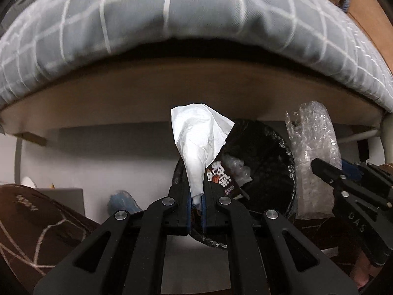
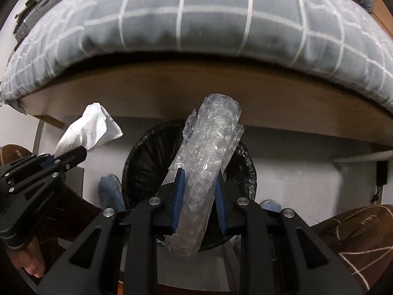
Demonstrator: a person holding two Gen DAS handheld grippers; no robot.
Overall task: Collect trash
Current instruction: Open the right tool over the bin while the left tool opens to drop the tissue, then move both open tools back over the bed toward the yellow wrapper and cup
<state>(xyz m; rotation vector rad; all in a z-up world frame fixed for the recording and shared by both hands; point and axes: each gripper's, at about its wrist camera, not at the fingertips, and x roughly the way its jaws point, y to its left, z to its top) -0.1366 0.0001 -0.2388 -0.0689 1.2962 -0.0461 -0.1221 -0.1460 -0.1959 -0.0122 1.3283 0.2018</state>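
The left gripper (image 1: 196,196) is clamped on a white tissue (image 1: 196,142) above the near rim of a black-lined trash bin (image 1: 282,147), which holds a printed snack wrapper (image 1: 221,174) and clear plastic. The right gripper (image 2: 199,191) pinches a bubble wrap roll (image 2: 208,159) over the bin.

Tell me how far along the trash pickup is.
Some trash, including a printed wrapper, already lies in the black-lined bin. The left tongs grip a white tissue and the right tongs a bubble wrap roll, both over the bin. Dropping them in remains.
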